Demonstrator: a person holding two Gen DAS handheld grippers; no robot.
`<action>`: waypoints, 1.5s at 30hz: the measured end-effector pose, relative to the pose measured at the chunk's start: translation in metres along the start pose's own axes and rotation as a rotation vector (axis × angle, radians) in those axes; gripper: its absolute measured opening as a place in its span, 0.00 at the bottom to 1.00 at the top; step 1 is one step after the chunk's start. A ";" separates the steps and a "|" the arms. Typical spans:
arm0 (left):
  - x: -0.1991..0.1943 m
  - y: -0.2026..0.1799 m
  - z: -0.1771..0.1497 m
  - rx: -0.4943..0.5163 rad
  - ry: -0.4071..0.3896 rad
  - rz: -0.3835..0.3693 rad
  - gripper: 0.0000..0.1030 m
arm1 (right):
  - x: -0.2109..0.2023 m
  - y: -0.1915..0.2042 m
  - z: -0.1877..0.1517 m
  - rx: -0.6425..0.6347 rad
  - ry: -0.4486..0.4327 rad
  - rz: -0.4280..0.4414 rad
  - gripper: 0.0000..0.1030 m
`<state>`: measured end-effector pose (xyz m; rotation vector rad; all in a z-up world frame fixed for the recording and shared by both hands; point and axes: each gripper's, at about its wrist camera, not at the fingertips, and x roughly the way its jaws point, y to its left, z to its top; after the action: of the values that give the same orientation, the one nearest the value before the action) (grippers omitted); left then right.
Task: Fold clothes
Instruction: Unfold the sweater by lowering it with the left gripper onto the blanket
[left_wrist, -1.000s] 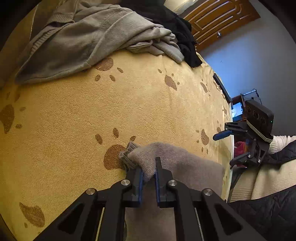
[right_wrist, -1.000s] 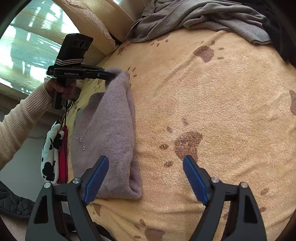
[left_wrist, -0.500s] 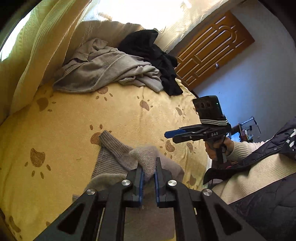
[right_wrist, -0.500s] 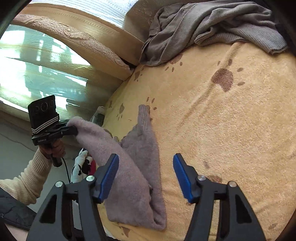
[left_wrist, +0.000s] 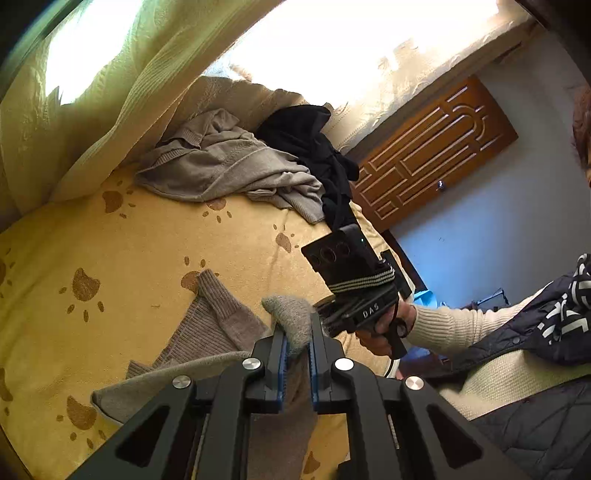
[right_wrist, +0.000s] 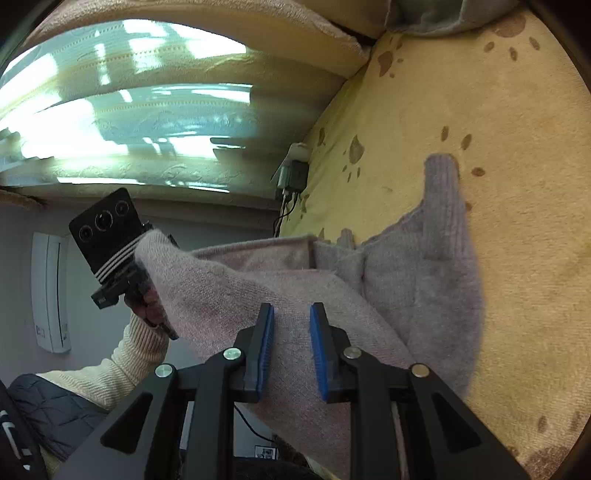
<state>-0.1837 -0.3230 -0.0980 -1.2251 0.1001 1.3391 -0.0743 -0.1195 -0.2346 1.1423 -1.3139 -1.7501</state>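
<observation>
Left hand-held gripper (left_wrist: 296, 341) is pinching a corner of the grey-mauve sweater (right_wrist: 417, 273), jaws nearly shut on the knit, holding it lifted off the bed (left_wrist: 129, 258). Sweater's long axis is running from that raised corner away to the ribbed cuff (left_wrist: 212, 286), lying flat on the yellow paw-print cover. Right hand-held gripper (right_wrist: 291, 321) is hovering just over the stretched fabric, jaws narrowly parted, gripping nothing I can confirm. Left is the nearer one, already on the cloth. Other clothes (left_wrist: 229, 170) are sitting piled at the far end, well apart.

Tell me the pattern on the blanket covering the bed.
Yellow blanket printed with brown paw prints; clearest in the left wrist view.
</observation>
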 end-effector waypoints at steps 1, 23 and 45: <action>-0.002 0.001 0.000 -0.011 -0.013 -0.002 0.10 | 0.007 0.001 -0.004 -0.009 0.032 0.007 0.22; -0.018 0.028 -0.013 0.020 -0.033 0.110 0.10 | 0.007 -0.045 -0.046 0.093 0.058 -0.119 0.24; 0.046 0.092 -0.085 -0.231 0.228 -0.050 0.84 | 0.046 0.071 -0.037 -0.459 0.047 -0.427 0.83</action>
<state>-0.1912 -0.3742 -0.2209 -1.5646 0.0770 1.1868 -0.0585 -0.1943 -0.1827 1.2361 -0.6087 -2.1646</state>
